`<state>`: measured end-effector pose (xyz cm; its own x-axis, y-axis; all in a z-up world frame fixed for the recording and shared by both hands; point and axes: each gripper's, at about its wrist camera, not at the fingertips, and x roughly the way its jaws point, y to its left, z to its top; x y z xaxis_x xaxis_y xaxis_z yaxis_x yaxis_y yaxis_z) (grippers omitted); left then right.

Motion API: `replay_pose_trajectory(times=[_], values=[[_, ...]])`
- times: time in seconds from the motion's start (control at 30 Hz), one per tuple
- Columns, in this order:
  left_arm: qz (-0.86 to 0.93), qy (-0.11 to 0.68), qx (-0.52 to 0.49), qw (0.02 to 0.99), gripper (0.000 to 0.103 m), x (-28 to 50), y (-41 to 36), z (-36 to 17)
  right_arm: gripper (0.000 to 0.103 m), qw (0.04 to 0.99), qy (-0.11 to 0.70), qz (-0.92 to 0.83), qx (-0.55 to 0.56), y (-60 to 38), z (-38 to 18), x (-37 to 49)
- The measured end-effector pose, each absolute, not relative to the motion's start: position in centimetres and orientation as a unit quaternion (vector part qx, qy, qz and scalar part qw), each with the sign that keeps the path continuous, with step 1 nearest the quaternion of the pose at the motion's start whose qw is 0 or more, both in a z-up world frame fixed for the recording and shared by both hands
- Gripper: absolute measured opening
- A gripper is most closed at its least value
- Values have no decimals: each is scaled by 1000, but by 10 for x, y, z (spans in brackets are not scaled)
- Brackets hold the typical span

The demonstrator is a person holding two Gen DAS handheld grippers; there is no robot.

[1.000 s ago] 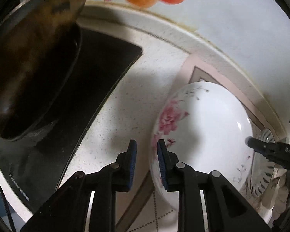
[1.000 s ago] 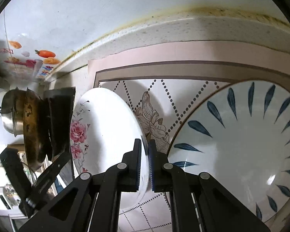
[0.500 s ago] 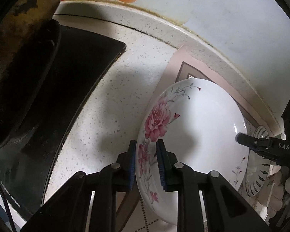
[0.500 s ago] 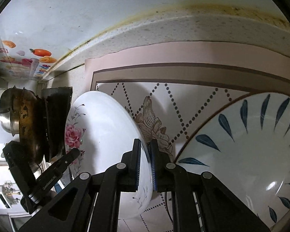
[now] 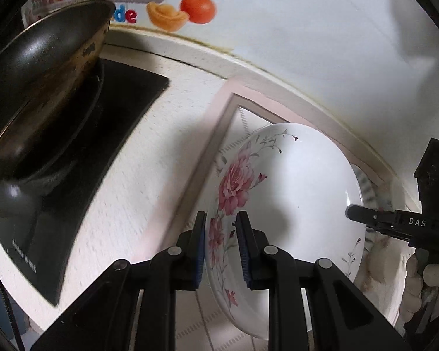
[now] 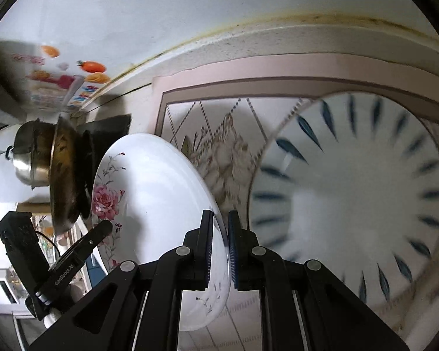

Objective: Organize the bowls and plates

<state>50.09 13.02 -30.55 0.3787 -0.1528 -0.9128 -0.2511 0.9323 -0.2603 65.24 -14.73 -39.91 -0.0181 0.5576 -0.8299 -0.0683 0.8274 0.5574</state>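
White rose-printed plate (image 5: 292,193), tilted

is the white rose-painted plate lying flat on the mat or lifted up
Lifted and tilted. The white rose-painted plate hangs clear of the patterned mat, its opposite rims clamped by the left gripper and right gripper.

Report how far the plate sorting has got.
Done: nothing looks stacked yet. In hand: the left gripper and right gripper each clamp a rim of the rose plate, held tilted above the mat. Left: setting it down, likely on the blue-leaf plate.
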Motion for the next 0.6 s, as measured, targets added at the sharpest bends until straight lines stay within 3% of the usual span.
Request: replay_pose_trajectory(times=[0.33, 0.6], values=[[-18, 556, -177, 812, 18, 427, 49, -277, 13, 686, 667, 216, 193, -241, -361, 549], [-70, 586, -156, 792, 18, 391, -35, -299, 13, 684, 676, 168, 219, -336, -375, 471]])
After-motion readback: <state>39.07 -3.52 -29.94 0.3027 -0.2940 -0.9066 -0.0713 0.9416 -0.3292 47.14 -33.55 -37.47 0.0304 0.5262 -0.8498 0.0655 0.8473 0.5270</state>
